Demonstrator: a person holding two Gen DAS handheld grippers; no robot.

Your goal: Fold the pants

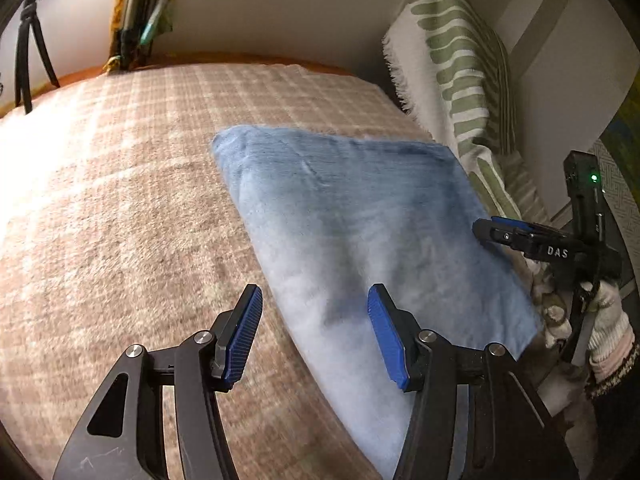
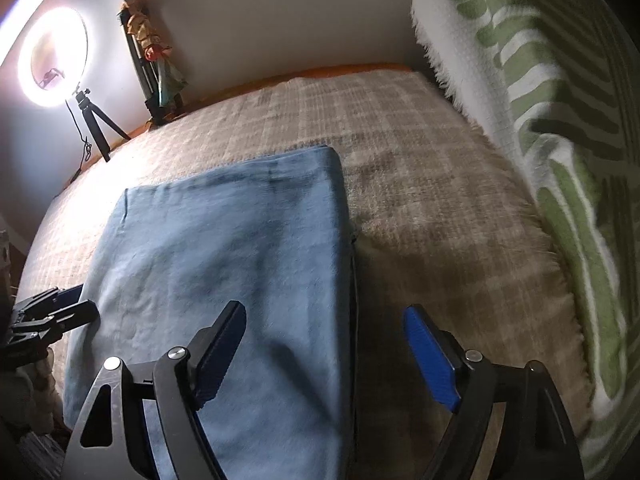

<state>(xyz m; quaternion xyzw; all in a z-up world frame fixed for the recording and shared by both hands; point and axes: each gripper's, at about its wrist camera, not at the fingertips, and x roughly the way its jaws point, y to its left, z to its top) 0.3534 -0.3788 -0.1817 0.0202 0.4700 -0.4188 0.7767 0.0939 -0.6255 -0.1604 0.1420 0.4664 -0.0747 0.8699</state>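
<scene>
Wide bare stretches of the checked blanket [image 1: 120,208] are left open on the ring-light side of the folded blue pants [image 1: 360,216]. The opposite side is hemmed in by a green-patterned cushion [image 2: 560,128]. The far edge is blocked by a tripod [image 2: 94,120] and the wall [image 2: 280,20].

The left wrist view sat close above the bed's [image 1: 120,208] near edge, looking down and across toward the far edge and wall. The right wrist view did likewise from further right. Both shared the folded blue pants [image 1: 360,216] and the green-patterned throw [image 2: 560,128].
</scene>
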